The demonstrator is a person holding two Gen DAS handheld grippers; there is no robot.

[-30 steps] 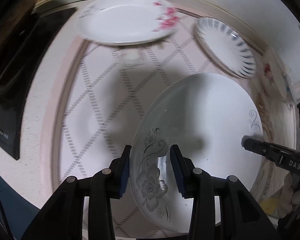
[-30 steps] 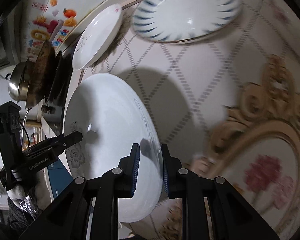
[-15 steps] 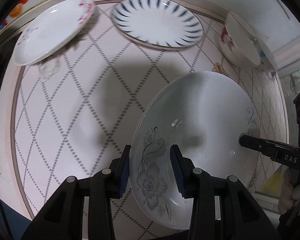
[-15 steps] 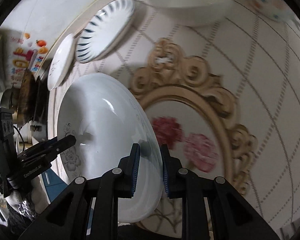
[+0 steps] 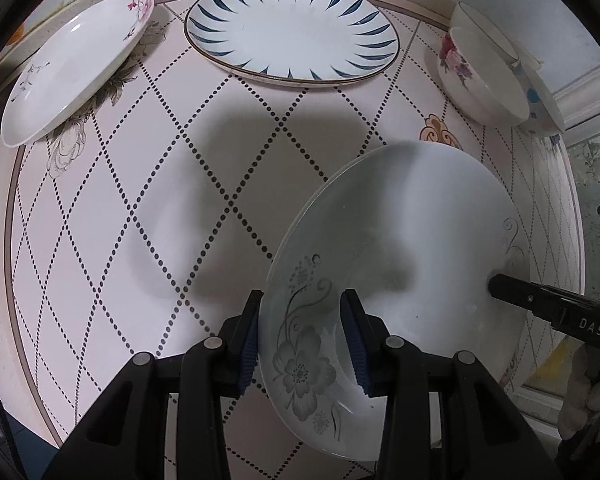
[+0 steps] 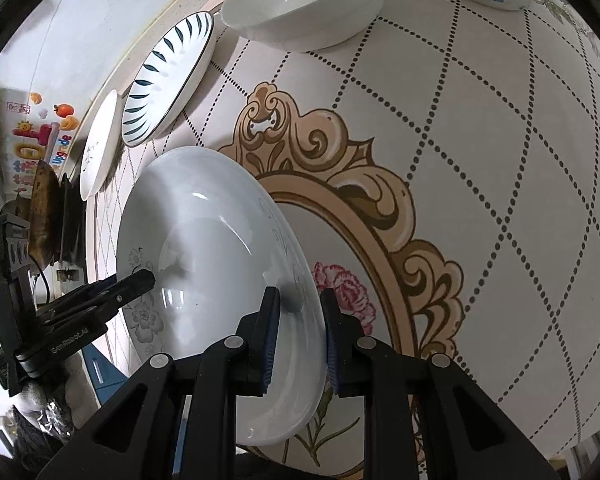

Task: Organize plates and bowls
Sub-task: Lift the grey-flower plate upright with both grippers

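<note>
The round table [image 5: 100,220], covered in pale pink cloth with a dotted diamond lattice and a gold scrollwork oval with roses at its middle, fills both views. Above it, lifted clear and tilted, is the large white glass plate with a grey flower print [image 5: 400,280], carried between the two grippers. The left hand-held gripper [image 5: 302,336] pinches the plate's near rim beside the flower, its blue pads [image 5: 249,344] on either face of the rim. The right hand-held gripper [image 6: 298,330] is clamped on the opposite rim, one pad inside the dish and one behind it; from the left wrist view its black finger shows at the plate's far edge.

On the table at the far side lies the oval white plate with dark blue petal strokes [image 5: 296,34]. To its left rests the white plate with a pink blossom sprig [image 5: 72,68], well apart from the held plate. To the right stands the white bowl with red roses [image 5: 480,76], and just behind it the white bowl with blue and orange spots [image 5: 540,100]; whether the two touch is unclear.
</note>
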